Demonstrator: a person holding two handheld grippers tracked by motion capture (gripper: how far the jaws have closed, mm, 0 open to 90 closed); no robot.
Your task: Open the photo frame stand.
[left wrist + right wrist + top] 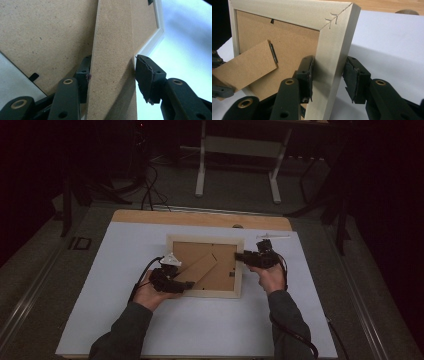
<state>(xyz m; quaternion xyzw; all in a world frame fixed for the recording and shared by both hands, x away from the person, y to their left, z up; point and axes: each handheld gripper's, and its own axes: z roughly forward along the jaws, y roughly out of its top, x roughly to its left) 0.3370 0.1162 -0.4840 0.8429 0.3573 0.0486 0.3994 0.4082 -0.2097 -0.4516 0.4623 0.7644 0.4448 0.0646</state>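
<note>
Your left hand-held gripper [111, 75] pinches the fold-out stand [112, 62], right hand-held gripper [328, 77] clamps the frame [332, 50]; yank hard and that hinge [273, 53] probably tears.

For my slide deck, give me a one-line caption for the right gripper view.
Right tongs straddle the pale wooden side rail of a face-down picture frame, its brown stand flap swung out.
</note>
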